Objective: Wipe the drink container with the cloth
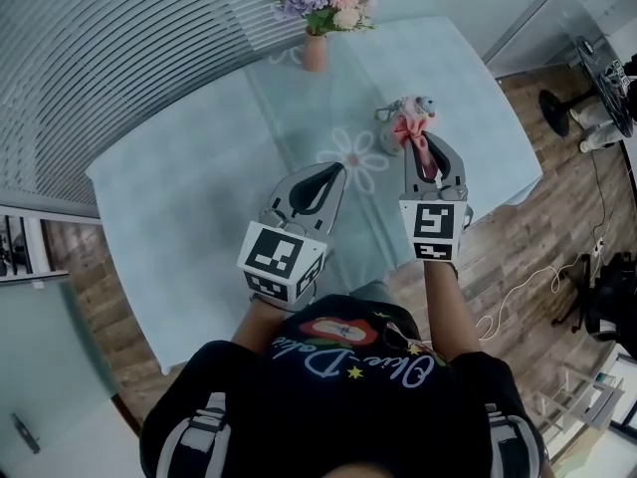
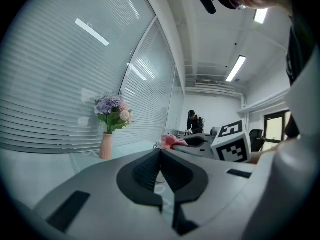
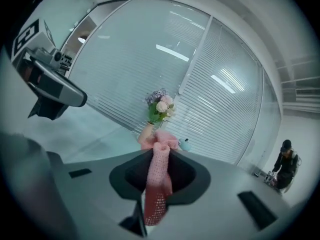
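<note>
Noted right hand-held gripper [image 3: 159, 156] clenched on pink cloth [image 3: 160, 184], left hand-held gripper [image 2: 160, 156] closed on nothing above table [image 1: 199, 187], drink container [image 1: 390, 137] standing just beyond cloth tip; likely to topple container if cloth pushes sideways with nothing steadying it

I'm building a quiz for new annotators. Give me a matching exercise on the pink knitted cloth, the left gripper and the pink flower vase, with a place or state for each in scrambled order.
Things
1. pink knitted cloth
2. left gripper
3. slim pink vase of flowers

Places or states
A. stands upright near the far edge of the pale blue table
B. fingers shut, nothing between them
C. clamped between the fingers of the right gripper

Pairs: 1-C, 2-B, 3-A
</note>
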Tool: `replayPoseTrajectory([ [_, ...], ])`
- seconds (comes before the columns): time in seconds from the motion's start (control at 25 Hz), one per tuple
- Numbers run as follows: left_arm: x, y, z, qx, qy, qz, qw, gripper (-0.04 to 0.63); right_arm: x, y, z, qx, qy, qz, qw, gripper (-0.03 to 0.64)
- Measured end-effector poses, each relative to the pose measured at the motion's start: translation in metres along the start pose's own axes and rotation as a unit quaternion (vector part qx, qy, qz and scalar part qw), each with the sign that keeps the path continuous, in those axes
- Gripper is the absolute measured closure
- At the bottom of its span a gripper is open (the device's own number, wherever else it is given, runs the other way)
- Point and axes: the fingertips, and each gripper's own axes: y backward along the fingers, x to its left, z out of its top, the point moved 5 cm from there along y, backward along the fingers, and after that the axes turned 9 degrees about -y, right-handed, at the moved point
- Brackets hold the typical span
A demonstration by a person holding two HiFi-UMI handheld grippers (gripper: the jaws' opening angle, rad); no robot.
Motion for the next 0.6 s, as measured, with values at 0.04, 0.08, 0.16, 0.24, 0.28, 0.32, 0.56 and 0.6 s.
replayPoseTrajectory([
  [0.04, 0.000, -0.001, 0.000, 0.000, 0.003, -0.001, 1.0000, 0.591, 0.000, -0.003, -0.001, 0.001, 0.006, -0.003, 1.000, 0.554],
  [0.08, 0.001, -0.002, 0.000, -0.001, 0.005, -0.002, 1.0000, 0.591, 0.000, -0.006, -0.002, 0.003, 0.010, -0.005, 1.000, 0.554],
  [0.16, 0.001, -0.004, 0.001, -0.002, 0.006, -0.002, 1.0000, 0.591, 0.000, -0.011, -0.004, 0.006, 0.015, -0.007, 1.000, 0.554],
  [0.24, 0.002, -0.006, 0.000, 0.000, 0.005, -0.002, 1.0000, 0.591, -0.001, -0.015, -0.008, 0.009, 0.016, -0.006, 1.000, 0.554],
  [0.28, 0.003, -0.006, -0.002, 0.002, 0.005, -0.002, 1.0000, 0.591, -0.001, -0.016, -0.010, 0.010, 0.016, -0.007, 1.000, 0.554],
  [0.32, 0.004, -0.007, -0.002, 0.003, 0.005, -0.001, 1.0000, 0.591, 0.000, -0.018, -0.011, 0.011, 0.018, -0.007, 1.000, 0.554],
  [0.56, 0.006, -0.004, -0.004, 0.011, 0.004, 0.010, 0.9999, 0.591, 0.005, -0.022, -0.019, 0.013, 0.033, 0.000, 0.999, 0.554],
  [0.6, 0.006, -0.004, -0.004, 0.012, 0.004, 0.011, 0.9999, 0.591, 0.007, -0.024, -0.022, 0.016, 0.033, 0.004, 0.999, 0.554],
])
